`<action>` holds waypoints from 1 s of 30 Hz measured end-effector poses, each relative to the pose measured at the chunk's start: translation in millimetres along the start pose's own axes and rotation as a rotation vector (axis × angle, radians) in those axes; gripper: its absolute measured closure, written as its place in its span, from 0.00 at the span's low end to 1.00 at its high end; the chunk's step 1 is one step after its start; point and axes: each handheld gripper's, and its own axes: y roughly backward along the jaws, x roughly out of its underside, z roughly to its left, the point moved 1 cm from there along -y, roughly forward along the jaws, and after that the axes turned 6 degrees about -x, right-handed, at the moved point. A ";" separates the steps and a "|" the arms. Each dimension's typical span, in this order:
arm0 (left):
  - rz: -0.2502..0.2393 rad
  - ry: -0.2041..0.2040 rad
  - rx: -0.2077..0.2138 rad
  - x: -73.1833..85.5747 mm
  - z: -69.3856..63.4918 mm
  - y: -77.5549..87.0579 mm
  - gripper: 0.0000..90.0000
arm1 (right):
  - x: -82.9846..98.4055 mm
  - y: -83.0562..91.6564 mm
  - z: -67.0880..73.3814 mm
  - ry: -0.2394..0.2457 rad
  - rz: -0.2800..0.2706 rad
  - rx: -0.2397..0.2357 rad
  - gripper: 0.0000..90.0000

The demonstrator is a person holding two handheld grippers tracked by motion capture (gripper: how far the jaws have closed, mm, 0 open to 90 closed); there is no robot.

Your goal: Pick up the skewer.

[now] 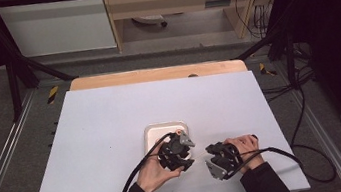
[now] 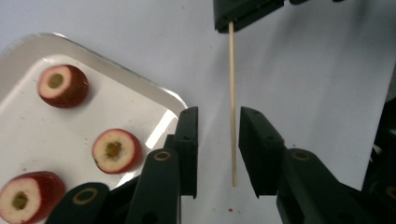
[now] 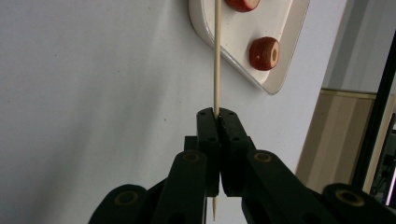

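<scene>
A thin wooden skewer [image 3: 217,56] is clamped between the jaws of my right gripper [image 3: 217,114] and sticks out forward over the white tray [image 3: 261,79]. In the left gripper view the skewer [image 2: 232,93] runs down between the jaws of my left gripper [image 2: 218,126], which stand apart and touch neither side of it. Its far end sits in the right gripper [image 2: 247,11]. On the tray [image 2: 28,121] lie three red fruit pieces with cored pale centres [image 2: 63,85] [image 2: 116,150] [image 2: 28,196]. From above, the left gripper [image 1: 187,156] and right gripper [image 1: 210,151] face each other just below the tray [image 1: 155,131].
The white table board [image 1: 112,124] stretches wide to the left and beyond the tray. Cables trail from both grippers toward the front and right edges. A wooden strip [image 1: 155,74] borders the far edge, with dark frame posts at the back corners.
</scene>
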 end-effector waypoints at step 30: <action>0.102 -0.017 -0.025 -2.0 -3.4 -13.1 0.98 | -2.5 0.8 -8.9 -0.158 -0.049 0.028 0.72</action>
